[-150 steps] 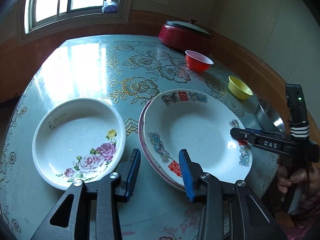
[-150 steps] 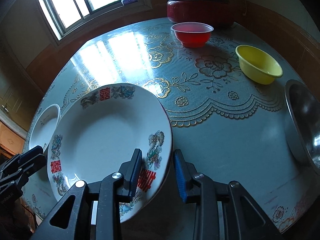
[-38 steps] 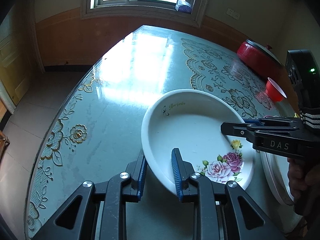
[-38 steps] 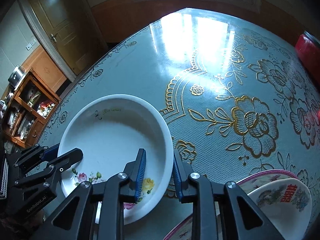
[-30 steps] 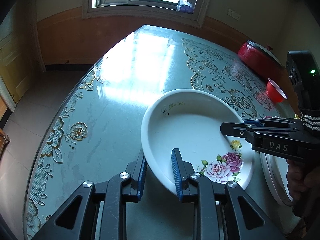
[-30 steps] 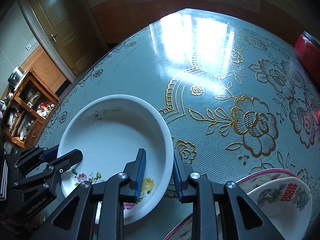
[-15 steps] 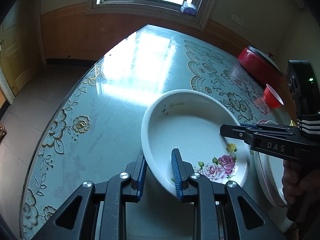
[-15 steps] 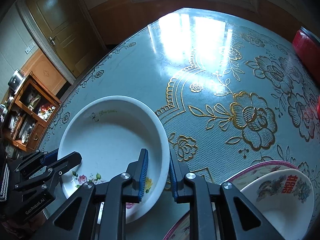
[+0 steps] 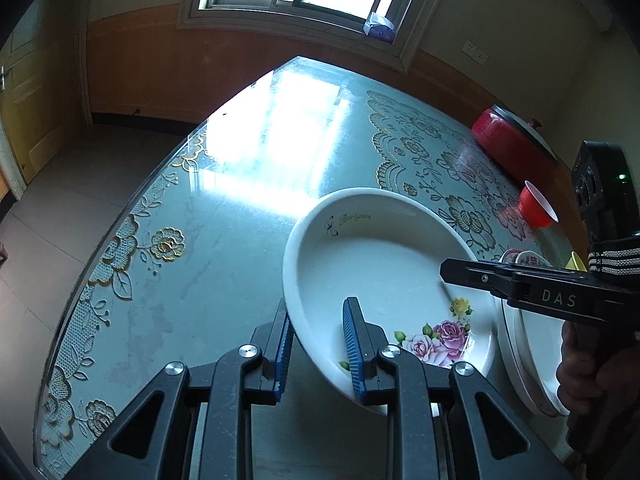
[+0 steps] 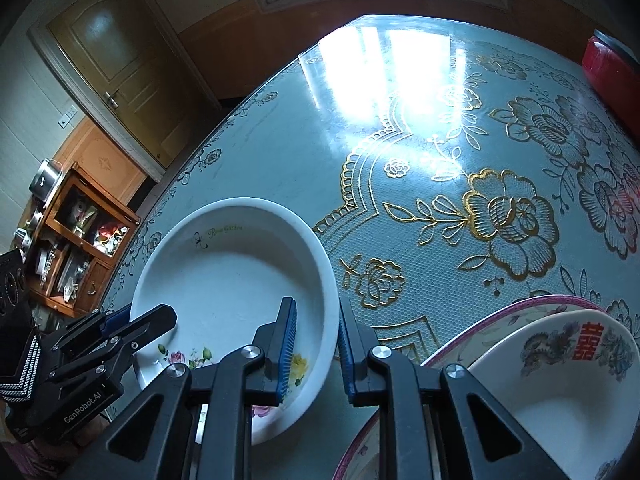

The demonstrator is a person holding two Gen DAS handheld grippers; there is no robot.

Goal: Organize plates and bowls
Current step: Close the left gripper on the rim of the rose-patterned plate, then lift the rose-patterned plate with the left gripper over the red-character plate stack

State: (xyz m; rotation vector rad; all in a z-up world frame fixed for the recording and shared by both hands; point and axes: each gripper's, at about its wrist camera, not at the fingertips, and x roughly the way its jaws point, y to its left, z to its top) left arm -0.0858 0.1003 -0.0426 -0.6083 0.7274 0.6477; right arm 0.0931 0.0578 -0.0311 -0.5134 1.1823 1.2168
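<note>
A white deep plate with pink roses (image 9: 384, 264) is held from two sides over the table. My left gripper (image 9: 318, 308) is shut on its near rim, one pad inside and one outside. In the right wrist view the same plate (image 10: 232, 272) has its right rim pinched by my right gripper (image 10: 316, 302), which is shut on it. The left gripper (image 10: 160, 316) shows there at the plate's lower left. Just right of it lies a white plate with red characters (image 10: 560, 392) on a pink-rimmed plate (image 10: 480, 328).
The round glass-topped table (image 9: 240, 240) with gold flower cloth ends close on the left. A red pot (image 9: 508, 144), a red bowl (image 9: 536, 204) and a yellow bowl (image 9: 576, 262) sit at the far right. A person's hand (image 9: 588, 364) holds the right gripper.
The right gripper's jaws have narrowed onto the rose plate's rim. The left gripper keeps its grip, and the plate has tilted slightly between the two.
</note>
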